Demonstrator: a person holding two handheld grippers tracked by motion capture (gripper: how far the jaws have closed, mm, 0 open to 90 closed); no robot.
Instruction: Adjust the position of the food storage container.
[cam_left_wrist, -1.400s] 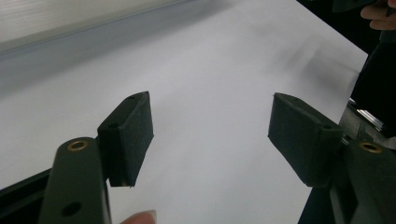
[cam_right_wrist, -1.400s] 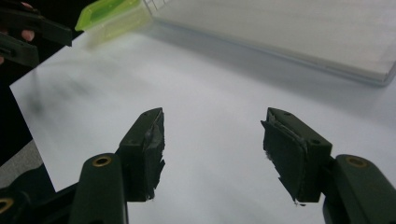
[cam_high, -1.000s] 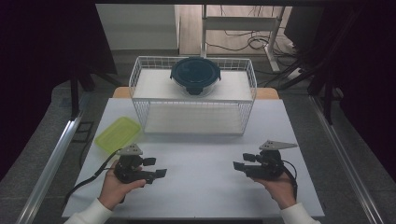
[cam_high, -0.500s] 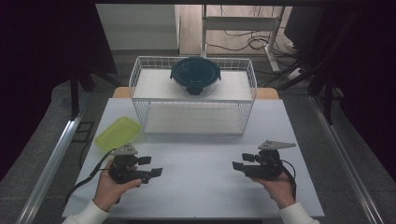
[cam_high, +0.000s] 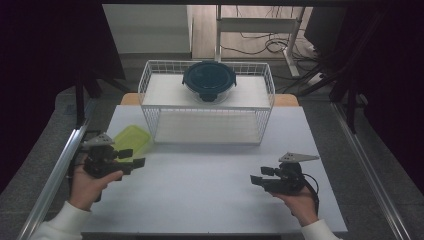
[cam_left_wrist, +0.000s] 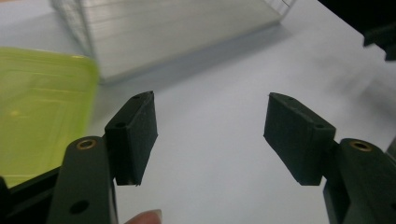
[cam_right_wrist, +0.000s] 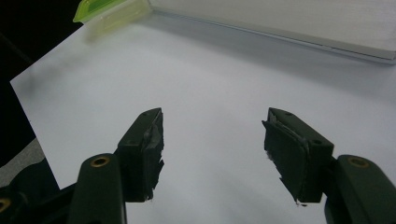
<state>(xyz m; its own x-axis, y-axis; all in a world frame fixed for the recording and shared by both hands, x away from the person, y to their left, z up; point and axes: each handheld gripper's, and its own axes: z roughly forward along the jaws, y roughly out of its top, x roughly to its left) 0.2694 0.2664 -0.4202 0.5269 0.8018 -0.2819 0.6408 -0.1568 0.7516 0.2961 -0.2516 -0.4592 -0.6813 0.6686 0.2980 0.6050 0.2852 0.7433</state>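
Note:
A yellow-green plastic container (cam_high: 131, 139) lies on the white table's left side, in front of the wire basket's left corner. My left gripper (cam_high: 129, 157) hovers just beside its near edge, open; its jaws have just been closing a little, with nothing between them. In the left gripper view the container (cam_left_wrist: 42, 116) sits left of the left gripper (cam_left_wrist: 210, 135), outside the jaws. My right gripper (cam_high: 260, 176) rests low at the table's right front, open and empty. In its own view the right gripper (cam_right_wrist: 212, 154) faces bare table, with the container (cam_right_wrist: 112, 11) far off.
A white wire basket (cam_high: 207, 125) stands at the back middle of the table (cam_high: 200, 200), with a dark lidded round bowl (cam_high: 209, 81) at its far side. Metal rails run along both table sides. The basket's near wall (cam_left_wrist: 177, 28) is close ahead of the left gripper.
My left hand has moved left, away from me and upward, ending next to the yellow-green container. The right hand has stayed put.

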